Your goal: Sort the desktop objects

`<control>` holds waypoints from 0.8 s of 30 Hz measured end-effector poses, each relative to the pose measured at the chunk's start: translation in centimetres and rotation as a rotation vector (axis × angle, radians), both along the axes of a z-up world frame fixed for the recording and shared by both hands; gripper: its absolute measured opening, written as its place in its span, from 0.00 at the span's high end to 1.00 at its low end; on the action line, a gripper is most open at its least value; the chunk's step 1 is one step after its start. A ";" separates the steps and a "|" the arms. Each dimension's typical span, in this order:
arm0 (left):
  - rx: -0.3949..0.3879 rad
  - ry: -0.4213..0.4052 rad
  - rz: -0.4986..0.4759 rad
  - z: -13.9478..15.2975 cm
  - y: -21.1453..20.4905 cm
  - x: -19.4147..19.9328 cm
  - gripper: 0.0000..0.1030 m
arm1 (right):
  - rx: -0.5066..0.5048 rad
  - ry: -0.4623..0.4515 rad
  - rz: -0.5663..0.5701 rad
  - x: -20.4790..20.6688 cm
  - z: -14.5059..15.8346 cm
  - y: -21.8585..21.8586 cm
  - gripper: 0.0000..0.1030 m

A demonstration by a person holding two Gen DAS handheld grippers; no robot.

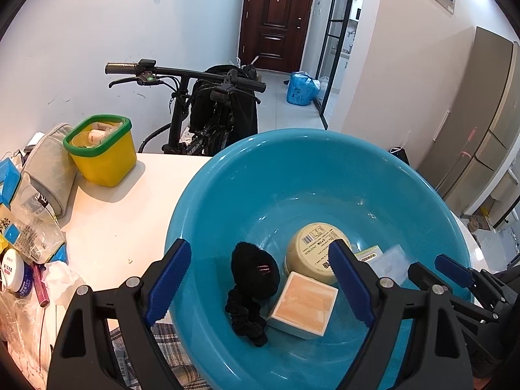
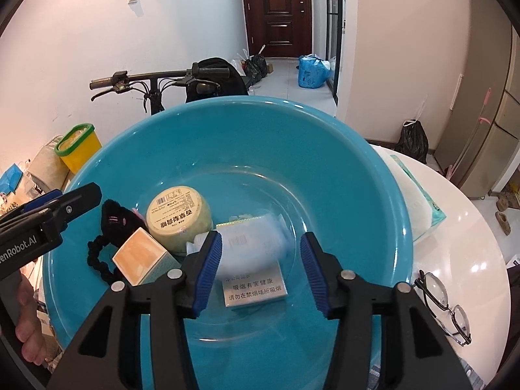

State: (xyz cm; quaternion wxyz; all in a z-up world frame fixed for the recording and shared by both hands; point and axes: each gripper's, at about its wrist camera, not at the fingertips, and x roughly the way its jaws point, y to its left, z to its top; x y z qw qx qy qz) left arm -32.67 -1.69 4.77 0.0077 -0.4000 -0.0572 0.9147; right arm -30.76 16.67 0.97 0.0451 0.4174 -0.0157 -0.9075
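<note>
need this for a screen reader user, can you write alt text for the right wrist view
The right gripper hangs open over a teal basin holding a silver cigarette box, a tissue pack, a round cream tub, an orange-faced box and a black plush scrunchie. Eyeglasses lie on the white table to its right.

Past your jaws a dark wooden door (image 1: 276, 19) ends a pale-tiled hallway (image 1: 292, 110); a bicycle (image 1: 208, 110) leans by the white wall (image 1: 81, 32), a fridge (image 1: 487, 113) stands right.
</note>
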 end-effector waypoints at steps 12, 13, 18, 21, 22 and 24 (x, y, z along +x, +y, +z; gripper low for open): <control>-0.016 0.028 -0.001 0.8 0.2 0.4 0.14 | 0.031 0.053 -0.014 0.7 1.4 0.1 0.52; -0.024 0.035 0.000 1.0 0.2 0.5 0.14 | 0.033 0.062 -0.014 0.8 1.6 0.1 0.52; -0.041 0.066 0.000 1.9 0.4 1.1 0.14 | 0.029 0.097 -0.009 1.5 2.8 0.0 0.52; -0.045 0.078 0.000 2.2 0.4 1.3 0.14 | 0.029 0.109 -0.010 1.7 3.2 0.1 0.52; -0.047 0.083 0.000 2.4 0.4 1.5 0.14 | 0.028 0.112 -0.012 1.8 3.4 0.2 0.52; -0.051 0.094 0.002 2.8 0.4 1.7 0.14 | 0.025 0.121 -0.018 1.9 3.7 0.3 0.52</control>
